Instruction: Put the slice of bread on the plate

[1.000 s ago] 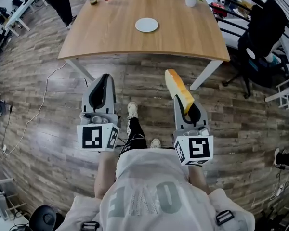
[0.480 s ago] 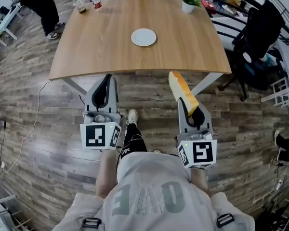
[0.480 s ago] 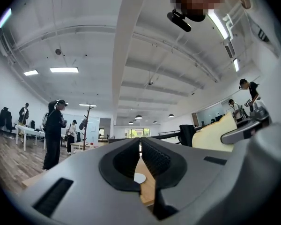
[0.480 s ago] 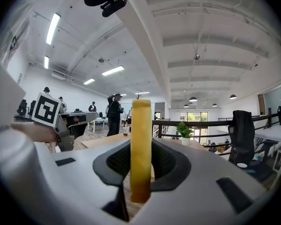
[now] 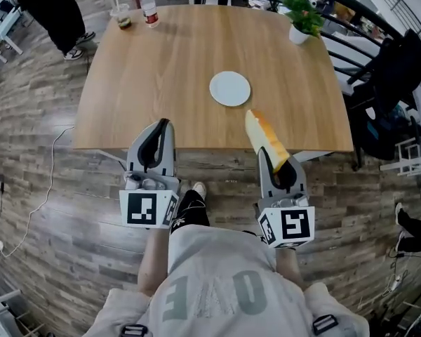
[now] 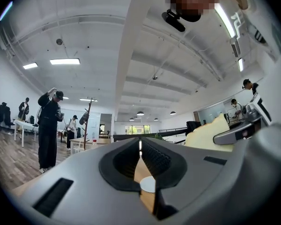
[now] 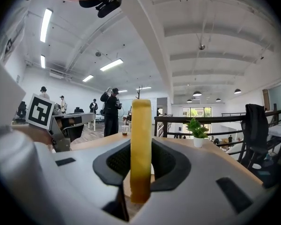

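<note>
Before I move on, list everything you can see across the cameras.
table: one, light wood, straight ahead
plate: one, white, on the table, near side
slice of bread: one, yellow, upright over table's near edge
potted plant: one, green, white pot, table's far right
bottle: one, clear, red label, table's far left
cup: one, clear, beside the bottle
office chair: one, black, right of table
bystander: one, black clothes, beyond far left corner
left claw: one, grey, shut, empty
right claw: one, grey, shut on slice of bread
</note>
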`<state>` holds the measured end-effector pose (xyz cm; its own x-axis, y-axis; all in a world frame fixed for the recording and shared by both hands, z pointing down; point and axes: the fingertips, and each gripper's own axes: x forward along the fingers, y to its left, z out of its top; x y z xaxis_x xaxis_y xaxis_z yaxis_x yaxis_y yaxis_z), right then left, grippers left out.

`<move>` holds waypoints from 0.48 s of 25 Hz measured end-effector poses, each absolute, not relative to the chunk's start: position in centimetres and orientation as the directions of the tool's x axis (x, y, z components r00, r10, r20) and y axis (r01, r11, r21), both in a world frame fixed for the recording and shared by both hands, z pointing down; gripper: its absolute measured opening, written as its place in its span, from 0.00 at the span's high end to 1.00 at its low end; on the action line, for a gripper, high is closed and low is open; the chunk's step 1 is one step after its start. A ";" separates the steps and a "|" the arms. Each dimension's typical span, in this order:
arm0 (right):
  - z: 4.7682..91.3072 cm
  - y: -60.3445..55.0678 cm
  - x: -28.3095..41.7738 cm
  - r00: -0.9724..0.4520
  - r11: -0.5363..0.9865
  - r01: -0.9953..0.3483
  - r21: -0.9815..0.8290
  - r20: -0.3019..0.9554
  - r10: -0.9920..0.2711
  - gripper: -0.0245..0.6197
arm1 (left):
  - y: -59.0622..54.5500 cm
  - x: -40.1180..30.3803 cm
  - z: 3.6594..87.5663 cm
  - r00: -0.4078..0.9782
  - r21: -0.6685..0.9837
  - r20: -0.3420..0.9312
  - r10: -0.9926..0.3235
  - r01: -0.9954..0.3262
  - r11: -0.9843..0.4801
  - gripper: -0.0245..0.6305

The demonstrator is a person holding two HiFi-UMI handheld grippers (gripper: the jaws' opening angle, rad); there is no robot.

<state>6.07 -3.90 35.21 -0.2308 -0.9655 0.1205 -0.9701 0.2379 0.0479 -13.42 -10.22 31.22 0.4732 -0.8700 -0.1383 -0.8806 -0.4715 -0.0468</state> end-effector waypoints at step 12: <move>32.9 -15.7 4.7 -0.176 0.190 -0.979 0.078 0.156 -0.972 0.82 | -23.6 -14.7 29.0 0.513 -0.027 -0.100 -0.853 -0.858 -0.513 0.93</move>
<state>4.72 -15.66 32.89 -0.1760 -0.9719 0.1564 -0.9788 0.1897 0.0777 -14.66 -23.61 29.04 0.5128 -0.8527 -0.0998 -0.8580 -0.5129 -0.0269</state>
